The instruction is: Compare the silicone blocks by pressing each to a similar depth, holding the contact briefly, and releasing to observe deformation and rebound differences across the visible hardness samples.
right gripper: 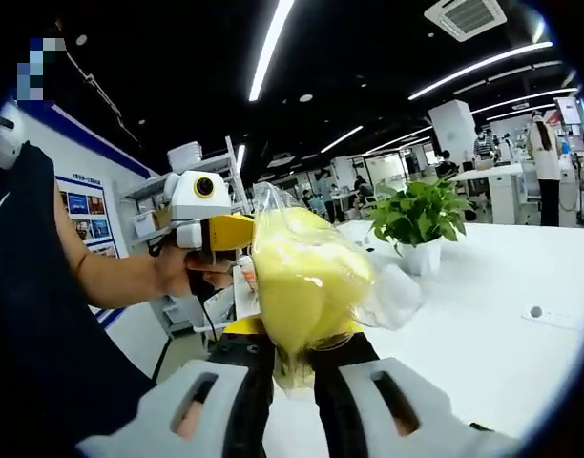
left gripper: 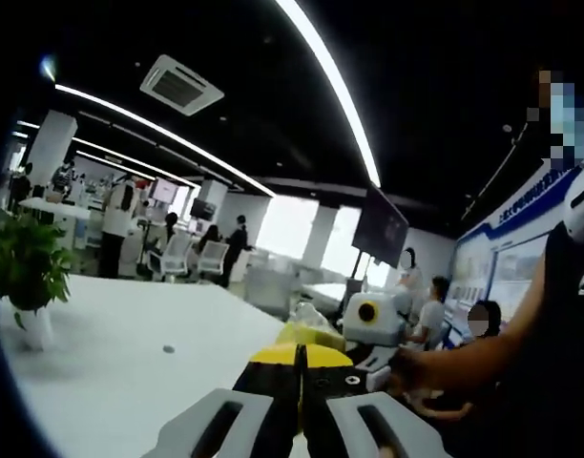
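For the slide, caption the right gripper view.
Right hand-held gripper shut on a bagged yellow block, white table behind.

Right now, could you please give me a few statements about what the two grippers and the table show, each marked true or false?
1. The right gripper is shut on a yellow item in clear plastic wrap. True.
2. The left gripper is wide open. False: its jaws are closed together with nothing visible between them.
3. A potted plant stands on the white table. True.
4. The wrapped yellow item is lying flat on the table. False: it is held up above the surface in the right gripper's jaws.
5. The ceiling lights are round bulbs. False: they are long light strips.
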A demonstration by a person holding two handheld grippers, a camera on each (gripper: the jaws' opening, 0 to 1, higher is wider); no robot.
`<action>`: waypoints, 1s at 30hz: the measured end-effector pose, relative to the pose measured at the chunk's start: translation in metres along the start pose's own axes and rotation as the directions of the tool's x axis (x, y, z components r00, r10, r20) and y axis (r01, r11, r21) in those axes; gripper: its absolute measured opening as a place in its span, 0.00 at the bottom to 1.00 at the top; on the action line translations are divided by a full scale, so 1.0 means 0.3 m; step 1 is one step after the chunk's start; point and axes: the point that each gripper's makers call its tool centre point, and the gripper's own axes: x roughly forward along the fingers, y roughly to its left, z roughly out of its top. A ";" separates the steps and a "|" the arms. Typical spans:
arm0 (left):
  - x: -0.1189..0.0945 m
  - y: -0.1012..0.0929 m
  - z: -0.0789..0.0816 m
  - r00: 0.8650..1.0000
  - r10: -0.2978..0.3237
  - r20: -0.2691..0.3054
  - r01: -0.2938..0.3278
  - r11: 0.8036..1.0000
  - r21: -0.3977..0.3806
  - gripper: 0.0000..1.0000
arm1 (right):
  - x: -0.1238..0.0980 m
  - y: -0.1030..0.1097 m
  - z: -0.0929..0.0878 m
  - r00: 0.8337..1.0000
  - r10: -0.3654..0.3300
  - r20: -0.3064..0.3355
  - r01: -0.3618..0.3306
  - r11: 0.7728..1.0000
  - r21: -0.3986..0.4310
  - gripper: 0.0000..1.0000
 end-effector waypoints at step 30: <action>-0.055 0.148 0.067 0.989 0.112 0.095 -0.107 0.993 -0.054 0.00 | -0.399 -0.324 -0.039 0.879 -0.467 0.095 0.475 0.877 -0.079 0.96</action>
